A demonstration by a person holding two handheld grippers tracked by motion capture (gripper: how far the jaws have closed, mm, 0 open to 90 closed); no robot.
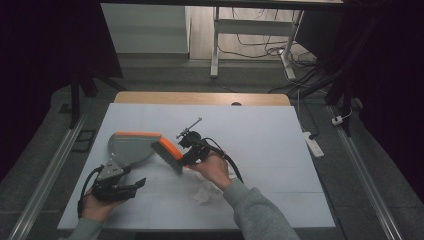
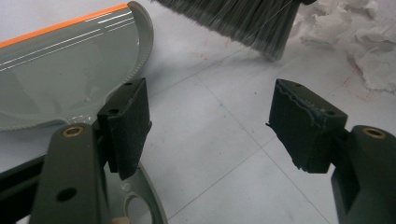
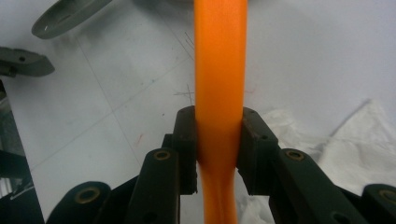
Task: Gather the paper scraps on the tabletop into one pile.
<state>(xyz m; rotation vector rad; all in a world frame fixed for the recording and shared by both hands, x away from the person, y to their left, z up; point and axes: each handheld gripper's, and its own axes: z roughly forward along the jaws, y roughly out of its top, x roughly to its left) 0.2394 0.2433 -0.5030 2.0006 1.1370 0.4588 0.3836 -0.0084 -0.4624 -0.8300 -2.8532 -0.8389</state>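
While sweeping, we bring brush point(image 1: 167, 153) toward dustpan point(image 1: 131, 146).
Right claw point(image 3: 219, 140) clamps the brush handle; left claw point(image 2: 210, 126), released beside the dustpan, waits for crumpled paper point(image 1: 206, 192).

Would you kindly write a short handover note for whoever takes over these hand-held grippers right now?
Right hand-held gripper: shut on the brush's orange handle, bristles low over the table, beside the dustpan.
Left hand-held gripper: jaws open, nothing between them; it sits at the near end of the dustpan, whose handle lies under the left jaw.
Crumpled paper scraps lie on the table near the right hand.
Done: brush picked up, dustpan set on the table.
Left: sweep the scraps into the dustpan, probably steadying it with the left gripper.
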